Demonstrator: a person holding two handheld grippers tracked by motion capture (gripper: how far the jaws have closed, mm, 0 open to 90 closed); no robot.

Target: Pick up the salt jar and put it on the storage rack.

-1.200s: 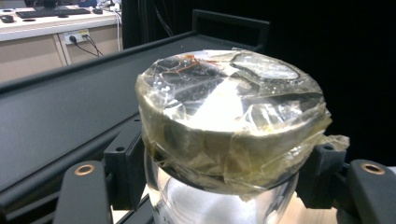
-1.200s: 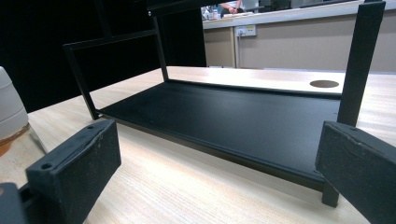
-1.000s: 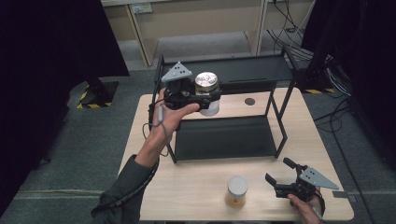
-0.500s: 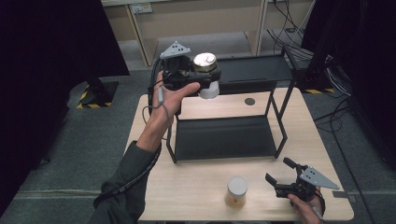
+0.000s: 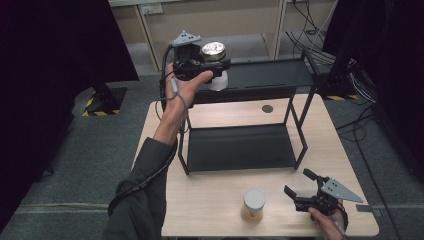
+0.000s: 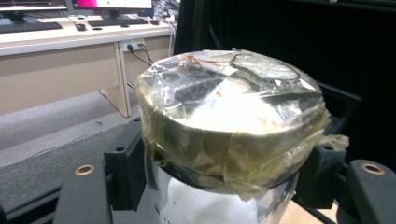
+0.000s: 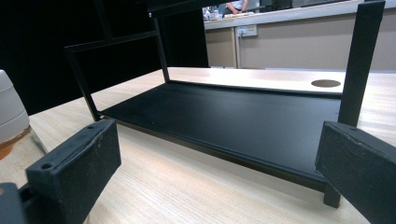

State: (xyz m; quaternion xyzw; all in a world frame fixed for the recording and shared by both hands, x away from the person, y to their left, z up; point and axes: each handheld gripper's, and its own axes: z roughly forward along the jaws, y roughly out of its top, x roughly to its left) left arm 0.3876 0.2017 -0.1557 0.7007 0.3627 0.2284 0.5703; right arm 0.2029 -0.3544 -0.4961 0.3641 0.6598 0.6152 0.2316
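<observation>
jar (image 5: 215,62) | pinched between left tongs (image 5: 212,69) above shelf (image 5: 270,75) | right tongs (image 5: 304,192) spread, empty

High cam looked down over the table (image 5: 215,200); left gripper cam sat tight on the jar (image 6: 229,121); right one skimmed low, sharing the black rack (image 7: 224,121).

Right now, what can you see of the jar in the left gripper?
The jar has a metallic lid wrapped in wrinkled, yellowed clear tape and a pale, shiny body below. It stands upright, held in the air at the left end of the black rack's top shelf. The left gripper clamps its body just under the lid, one jaw on each side.
</observation>
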